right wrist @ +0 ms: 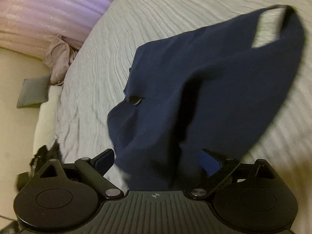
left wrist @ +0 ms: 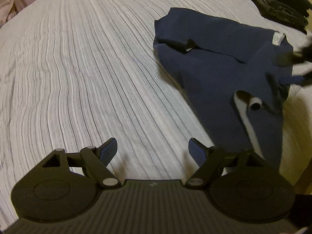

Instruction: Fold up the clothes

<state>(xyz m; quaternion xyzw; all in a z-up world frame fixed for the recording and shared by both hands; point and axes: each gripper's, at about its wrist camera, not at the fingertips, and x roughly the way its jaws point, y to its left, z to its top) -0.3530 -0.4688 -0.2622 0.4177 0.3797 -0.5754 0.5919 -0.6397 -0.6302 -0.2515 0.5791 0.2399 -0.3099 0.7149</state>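
A navy blue garment [left wrist: 220, 66] with a pale lining lies rumpled on the striped grey bedcover [left wrist: 87, 68], to the right of and beyond my left gripper [left wrist: 153, 152]. The left gripper is open and empty, low over the bare cover. In the right wrist view the same garment [right wrist: 195, 81] drapes down between the fingers of my right gripper [right wrist: 158, 161], whose jaws stand wide apart; the cloth looks blurred. The right gripper shows as a dark blur at the garment's right edge in the left wrist view [left wrist: 300, 58].
A stack of dark folded clothes [left wrist: 278, 2] sits at the far right corner. A lilac quilt [right wrist: 50, 13] and a pinkish bundle [right wrist: 58, 62] lie at the bed's far left. A grey item [right wrist: 33, 93] lies off the bed edge there.
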